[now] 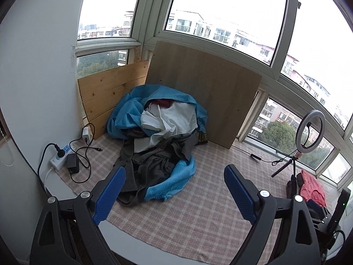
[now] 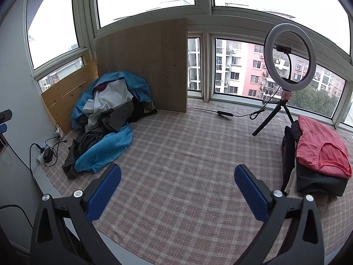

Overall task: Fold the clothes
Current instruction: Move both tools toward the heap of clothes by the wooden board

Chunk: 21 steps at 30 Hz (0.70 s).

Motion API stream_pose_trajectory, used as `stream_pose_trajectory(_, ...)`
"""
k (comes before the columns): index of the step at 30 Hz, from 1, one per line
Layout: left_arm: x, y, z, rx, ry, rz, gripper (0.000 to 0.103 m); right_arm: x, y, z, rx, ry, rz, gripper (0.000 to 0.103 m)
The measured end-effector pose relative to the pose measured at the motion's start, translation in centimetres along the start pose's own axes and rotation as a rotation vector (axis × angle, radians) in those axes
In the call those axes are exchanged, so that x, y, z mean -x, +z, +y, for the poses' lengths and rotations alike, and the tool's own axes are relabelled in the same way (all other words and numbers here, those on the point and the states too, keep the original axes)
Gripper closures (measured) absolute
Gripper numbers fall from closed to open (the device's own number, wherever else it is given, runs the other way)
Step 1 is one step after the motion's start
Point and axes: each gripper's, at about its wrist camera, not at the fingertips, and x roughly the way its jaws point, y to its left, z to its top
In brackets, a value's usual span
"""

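A heap of unfolded clothes (image 1: 158, 137) lies in the back left corner on the checked cloth (image 1: 198, 209): blue, white, grey and a bit of red. It also shows in the right wrist view (image 2: 106, 119). My left gripper (image 1: 174, 190) is open and empty, just in front of the heap, near a blue sleeve (image 1: 174, 181). My right gripper (image 2: 177, 187) is open and empty above the bare checked cloth (image 2: 176, 154). A stack of folded clothes (image 2: 317, 161) with a pink top (image 2: 320, 145) on it sits at the right; it also shows in the left wrist view (image 1: 311, 187).
A wooden board (image 1: 203, 97) leans on the window behind the heap. A power strip with chargers and cables (image 1: 66, 156) lies at the left edge. A ring light on a tripod (image 2: 289, 66) stands at the back right, its cable (image 2: 225, 113) running along the sill.
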Motion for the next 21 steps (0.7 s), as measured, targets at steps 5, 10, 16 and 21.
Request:
stream_pose_trajectory(5,0.5,3.6,0.7,0.019,-0.118,-0.013,0.012,0.4,1.1,1.7,0.011,-0.024,-0.046,0.0)
stream_pose_trajectory(10,1.2,6.1,1.7,-0.001,-0.15,-0.054,0.012,0.0,1.9,3.0,-0.006,-0.03,-0.062,0.0)
stream_pose_trajectory(16,1.0,7.6,4.1,0.018,-0.165,-0.079,0.012,-0.8,2.5,4.7,-0.025,-0.028,-0.065,0.0)
stream_pose_trajectory(21,-0.1,8.0,6.1,0.026,-0.151,-0.065,0.012,-1.5,3.0,6.6,0.001,-0.037,-0.07,0.0)
